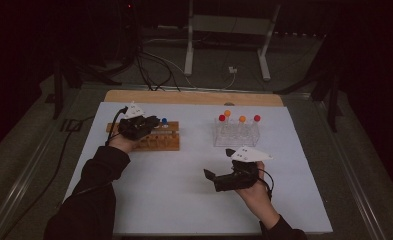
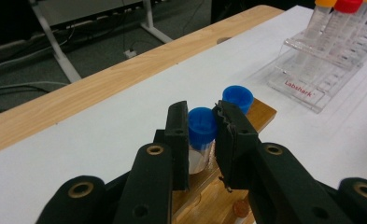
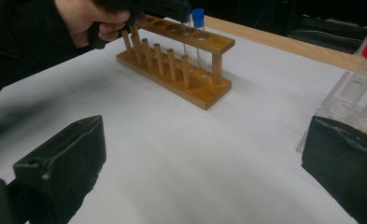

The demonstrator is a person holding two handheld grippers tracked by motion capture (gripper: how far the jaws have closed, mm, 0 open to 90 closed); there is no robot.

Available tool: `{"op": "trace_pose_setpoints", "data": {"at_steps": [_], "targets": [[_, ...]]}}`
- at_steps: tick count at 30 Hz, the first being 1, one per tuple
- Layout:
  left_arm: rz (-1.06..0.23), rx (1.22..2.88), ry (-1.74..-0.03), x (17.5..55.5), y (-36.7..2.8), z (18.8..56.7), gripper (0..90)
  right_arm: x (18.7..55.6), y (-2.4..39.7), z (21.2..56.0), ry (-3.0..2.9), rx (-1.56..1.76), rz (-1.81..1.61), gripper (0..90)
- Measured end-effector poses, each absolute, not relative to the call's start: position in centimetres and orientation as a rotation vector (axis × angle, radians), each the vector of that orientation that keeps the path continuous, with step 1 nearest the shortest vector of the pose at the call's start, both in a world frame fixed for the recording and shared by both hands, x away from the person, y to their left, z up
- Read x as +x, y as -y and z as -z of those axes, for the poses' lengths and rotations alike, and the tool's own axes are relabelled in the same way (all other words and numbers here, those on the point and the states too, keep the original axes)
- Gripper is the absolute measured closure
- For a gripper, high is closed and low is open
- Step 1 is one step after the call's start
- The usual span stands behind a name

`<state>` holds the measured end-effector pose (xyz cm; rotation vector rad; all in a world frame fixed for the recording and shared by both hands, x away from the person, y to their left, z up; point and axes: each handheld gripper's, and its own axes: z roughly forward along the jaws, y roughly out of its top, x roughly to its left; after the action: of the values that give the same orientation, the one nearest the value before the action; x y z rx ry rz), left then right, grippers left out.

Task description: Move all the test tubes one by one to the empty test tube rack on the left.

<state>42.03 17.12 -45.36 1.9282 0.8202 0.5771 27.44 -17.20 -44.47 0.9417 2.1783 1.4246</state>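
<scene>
My left gripper [image 1: 151, 121] [image 2: 201, 112] is shut on a blue-capped clear tube [image 2: 202, 128], pads pressing just under the cap. The tube stands upright in a hole near the right end of the wooden rack [image 1: 159, 142] [image 2: 260, 114] [image 3: 186, 84]. A second blue-capped tube [image 1: 164, 120] [image 2: 237, 98] [image 3: 198, 18] stands in the hole beside it. My right gripper [image 1: 219, 162] [image 3: 209, 140] is open and holds nothing. It hovers low over the white mat, in front of the clear plastic rack [image 1: 236, 135].
The clear rack [image 2: 312, 84] [image 3: 354, 102] holds several tubes with red and orange caps [image 1: 242, 119]. A white mat [image 1: 184, 200] covers the table, with a wooden edge strip [image 1: 194, 97] at the back. Cables and a metal stand lie on the floor beyond.
</scene>
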Motion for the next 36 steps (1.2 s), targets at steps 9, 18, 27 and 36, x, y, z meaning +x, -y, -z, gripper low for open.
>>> {"op": "trace_pose_setpoints", "data": {"at_steps": [9,18,27,36], "targets": [[-0.569,1.921,-0.827,42.0,-17.2,45.5,76.6,27.4,17.4,44.2,-2.166,0.939,-1.433,0.0],[-0.551,1.924,-0.825,42.0,-17.2,45.6,74.3,27.4,17.7,43.9,-2.145,0.934,-1.459,0.0],[-0.55,1.91,-0.809,41.1,-18.1,44.9,49.2,28.0,18.7,43.1,-2.146,0.914,-1.505,0.0],[-0.515,1.895,-0.793,38.0,-19.3,43.0,18.7,29.0,21.1,41.5,-2.059,0.918,-1.506,0.0]]}}
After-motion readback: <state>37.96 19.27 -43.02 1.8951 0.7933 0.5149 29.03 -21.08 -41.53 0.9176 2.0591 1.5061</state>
